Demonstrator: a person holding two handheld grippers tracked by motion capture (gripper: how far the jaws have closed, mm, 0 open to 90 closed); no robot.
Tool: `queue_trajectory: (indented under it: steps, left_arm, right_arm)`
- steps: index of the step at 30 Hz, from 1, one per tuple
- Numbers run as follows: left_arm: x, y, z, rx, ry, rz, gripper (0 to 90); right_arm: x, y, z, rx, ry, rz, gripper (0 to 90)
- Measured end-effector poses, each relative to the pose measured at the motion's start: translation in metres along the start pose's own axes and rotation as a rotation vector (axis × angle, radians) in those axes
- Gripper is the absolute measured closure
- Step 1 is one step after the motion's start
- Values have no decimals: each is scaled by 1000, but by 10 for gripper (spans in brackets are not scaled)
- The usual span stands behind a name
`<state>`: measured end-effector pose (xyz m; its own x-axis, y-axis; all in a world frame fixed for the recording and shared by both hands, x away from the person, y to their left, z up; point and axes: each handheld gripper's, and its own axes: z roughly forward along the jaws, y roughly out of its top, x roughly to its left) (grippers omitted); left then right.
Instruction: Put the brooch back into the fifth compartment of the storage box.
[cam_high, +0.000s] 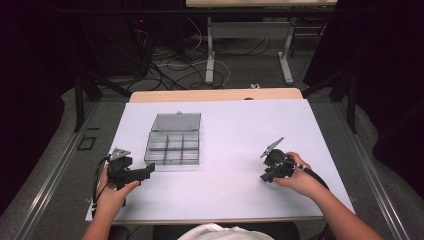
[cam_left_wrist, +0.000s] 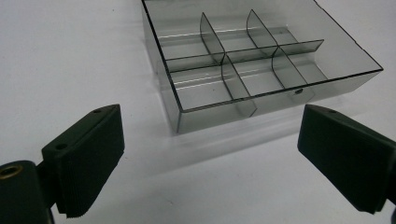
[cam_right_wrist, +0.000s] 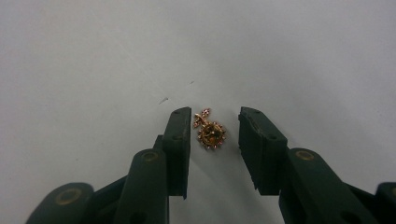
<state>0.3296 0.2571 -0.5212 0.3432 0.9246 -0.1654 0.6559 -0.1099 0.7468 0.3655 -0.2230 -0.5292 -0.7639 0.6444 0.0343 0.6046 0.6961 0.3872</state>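
Right gripper (cam_right_wrist: 215, 126) is lowered over the white desk (cam_high: 235, 130), at the right side in the high view, with a small gold ornament (cam_right_wrist: 210, 132) lying on the surface between its fingers (cam_right_wrist: 180, 140). The ornament is a round, toothed disc with a short stem ending in a tiny cross-shaped tip; the stem points up and left in the right gripper view, toward the left-hand finger, so the long axis runs diagonally across the gap rather than along it. The stem tip sits just beside, possibly touching, that finger; the other finger stands apart from the disc. Fingers not yet clenched on the piece: narrowed around it, nothing lifted. Judgement: the coming squeeze turns on whether the disc stays centred; the stem side will meet a pad first and may pivot the piece. Left gripper (cam_high: 131, 172) rests at the left front of the desk, fingers (cam_left_wrist: 88, 154) spread wide and released, nothing between them, aimed at the near corner of the clear smoky organizer box (cam_left_wrist: 261, 60). The box sits open, lid folded back, and the compartments that can be seen look empty. The right hand is far nearer the ornament; the left is nearer the box. No brand, label or legible writing seen on any item.
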Motion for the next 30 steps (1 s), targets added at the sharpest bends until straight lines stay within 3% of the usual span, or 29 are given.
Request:
queue_trajectory:
  steps: [8, 19, 23, 30]
  left_arm:
    - [1, 0, -1, 2, 4, -2, 79]
    - [1, 0, -1, -12, 8, -5, 86]
    - [1, 0, -1, -12, 9, -5, 87]
    - [1, 0, -1, -6, 8, -4, 88]
  right_arm:
    - [1, 1, 0, 24, -4, -32, 665]
    - [3, 1, 1, 11, -1, -20, 741]
    - [3, 2, -1, 46, -3, -32, 761]
    - [1, 1, 0, 32, 11, -7, 774]
